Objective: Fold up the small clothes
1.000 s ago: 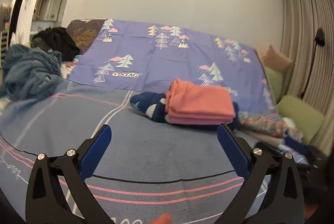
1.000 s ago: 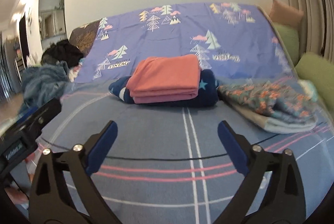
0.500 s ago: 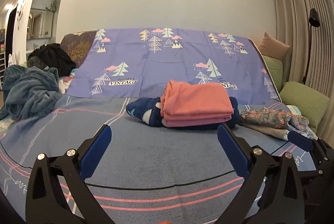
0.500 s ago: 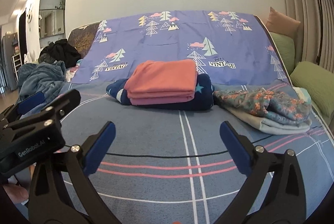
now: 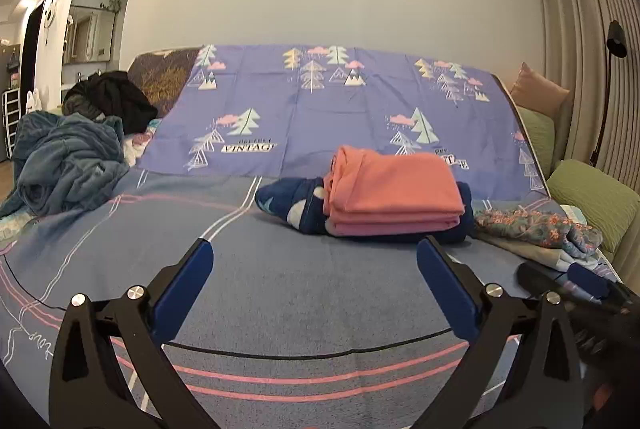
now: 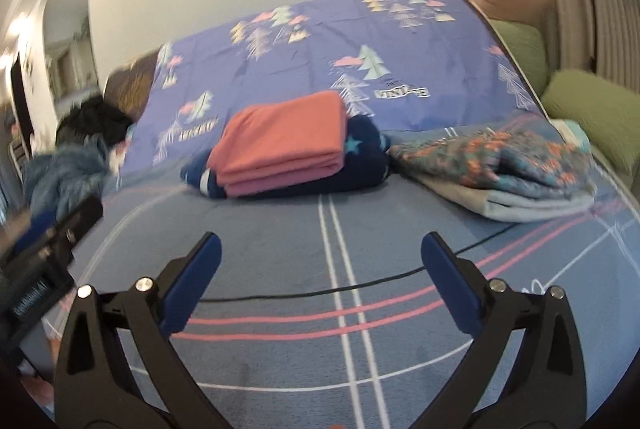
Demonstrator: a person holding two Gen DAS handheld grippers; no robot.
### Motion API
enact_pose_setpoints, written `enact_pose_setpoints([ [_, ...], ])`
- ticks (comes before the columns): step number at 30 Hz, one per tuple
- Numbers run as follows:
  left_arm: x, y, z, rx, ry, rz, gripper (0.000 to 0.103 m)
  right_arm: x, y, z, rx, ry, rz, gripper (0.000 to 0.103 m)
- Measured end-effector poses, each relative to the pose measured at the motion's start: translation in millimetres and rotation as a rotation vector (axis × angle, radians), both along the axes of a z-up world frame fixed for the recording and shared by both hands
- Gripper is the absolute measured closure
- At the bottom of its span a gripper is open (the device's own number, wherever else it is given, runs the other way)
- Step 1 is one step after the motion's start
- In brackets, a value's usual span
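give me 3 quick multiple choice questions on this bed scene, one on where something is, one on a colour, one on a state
1. Where does the folded top garment lie?
A. on a navy garment
B. on a green cushion
C. on the floor

2. What colour is it?
A. white
B. coral pink
C. yellow

3. How do both grippers stand?
A. shut on cloth
B. open, holding nothing
C. shut, holding nothing

Answers: 1 A, the coral garment rests on the navy garment. 2 B, it is plainly coral pink. 3 B, the left gripper and right gripper have their jaws spread above the bed cover.
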State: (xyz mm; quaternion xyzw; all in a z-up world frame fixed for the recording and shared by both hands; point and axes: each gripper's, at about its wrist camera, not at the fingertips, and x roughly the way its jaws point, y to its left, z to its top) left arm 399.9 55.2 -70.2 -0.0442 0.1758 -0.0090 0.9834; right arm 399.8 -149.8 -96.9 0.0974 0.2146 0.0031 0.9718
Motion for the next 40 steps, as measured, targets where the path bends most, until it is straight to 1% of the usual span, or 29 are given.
enact_pose_setpoints([
  [2, 4, -3, -3, 0.014, 0.023, 0.001, 0.001, -3, -1, 2, 0.016, -0.026, 0.011, 0.002],
  [5, 7, -7, -6, 0.037, 0.047, 0.0, 0.001, -2, 6, 2, -0.018, -0.025, 0.03, 0.002],
  [9, 7, -8, -7, 0.046, 0.05, 0.0, 0.001, -2, 12, 3, -0.047, -0.028, 0.042, 0.002],
  [17, 6, -14, -8, 0.078, 0.049, 0.0, 0.001, -1, 12, 2, -0.05, -0.02, 0.043, 0.002],
  [24, 10, -13, -9, 0.074, 0.059, 0.0, 0.001, 1, 13, 1, -0.061, -0.012, 0.044, 0.002],
  [31, 8, -14, -9, 0.084, 0.046, -0.002, 0.001, 4, 13, -1, -0.054, -0.004, 0.043, 0.002],
  [40, 7, -15, -10, 0.091, 0.051, 0.008, 0.001, 4, 12, -1, -0.057, -0.001, 0.043, 0.002],
])
